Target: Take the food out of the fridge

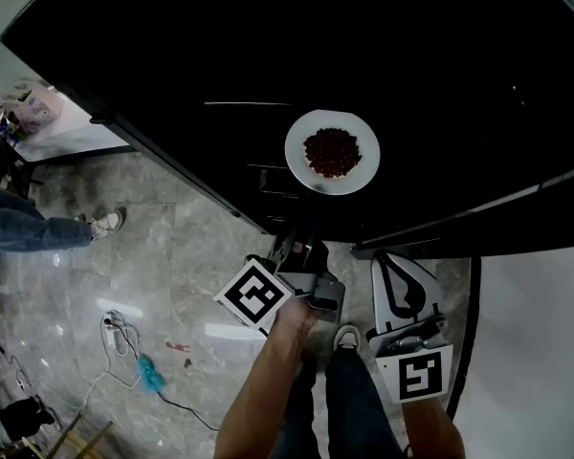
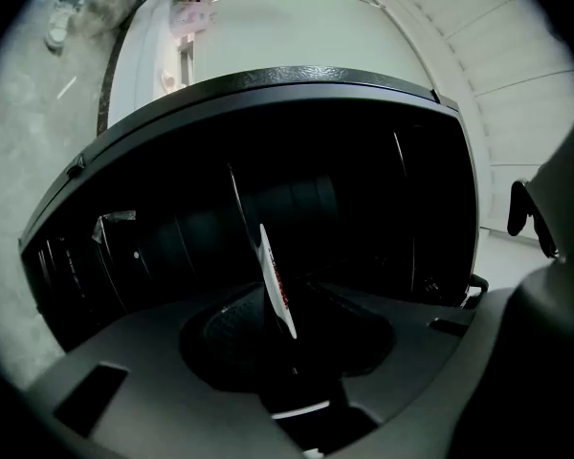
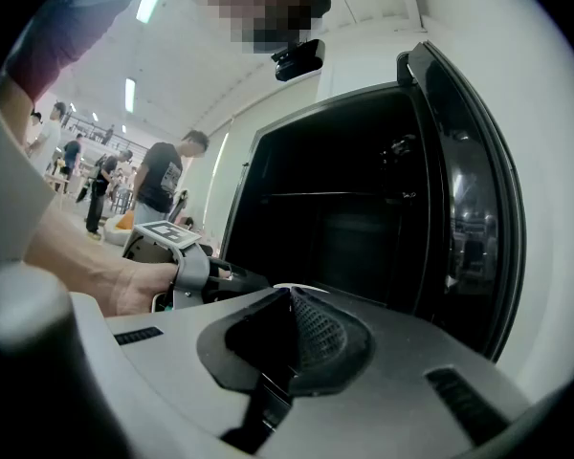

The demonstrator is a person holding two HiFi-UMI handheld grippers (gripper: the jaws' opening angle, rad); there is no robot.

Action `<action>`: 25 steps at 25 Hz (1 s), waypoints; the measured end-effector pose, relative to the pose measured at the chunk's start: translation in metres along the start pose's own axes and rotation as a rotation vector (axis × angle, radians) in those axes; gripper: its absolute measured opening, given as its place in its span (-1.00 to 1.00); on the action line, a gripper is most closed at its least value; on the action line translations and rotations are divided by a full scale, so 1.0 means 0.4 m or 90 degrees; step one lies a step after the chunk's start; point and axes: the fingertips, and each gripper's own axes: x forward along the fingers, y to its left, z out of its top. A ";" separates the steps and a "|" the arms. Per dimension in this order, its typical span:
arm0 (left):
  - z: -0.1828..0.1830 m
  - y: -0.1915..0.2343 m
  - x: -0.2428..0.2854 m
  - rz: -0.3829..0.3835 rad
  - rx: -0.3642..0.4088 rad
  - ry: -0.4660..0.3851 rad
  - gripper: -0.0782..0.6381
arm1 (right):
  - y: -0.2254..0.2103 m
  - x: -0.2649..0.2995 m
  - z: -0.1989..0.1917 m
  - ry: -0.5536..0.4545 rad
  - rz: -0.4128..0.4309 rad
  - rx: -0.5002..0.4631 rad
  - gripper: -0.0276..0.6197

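A white plate of dark red beans (image 1: 331,151) lies flat on the black top of the fridge (image 1: 172,55). In the left gripper view, which is rolled, the plate (image 2: 275,280) shows edge-on ahead of the jaws. My left gripper (image 1: 293,249) is at the fridge's front edge, just short of the plate. It is open and clear of the plate. Seen from the right gripper view, the left gripper (image 3: 237,279) reaches toward the open, dark fridge interior (image 3: 335,218). My right gripper (image 1: 394,268) hangs beside it at the right, shut with nothing between its pads.
The fridge door (image 3: 469,208) stands open at the right. A person's jeans and sneaker (image 1: 38,228) are on the marble floor at the left, with cables and a blue object (image 1: 151,376) nearer me. Several people stand in the background (image 3: 163,185). A white panel (image 1: 536,352) is at the right.
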 end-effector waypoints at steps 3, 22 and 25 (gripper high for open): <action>-0.004 -0.014 0.029 -0.020 -0.035 -0.001 -0.43 | -0.002 0.001 0.000 -0.002 -0.001 0.003 -0.85; -0.010 -0.006 0.086 -0.009 -0.026 0.004 -0.60 | -0.022 0.008 -0.010 0.004 -0.004 0.004 -0.84; -0.012 -0.019 0.092 -0.019 -0.072 -0.009 -0.65 | -0.021 0.005 -0.008 0.003 -0.004 0.006 -0.85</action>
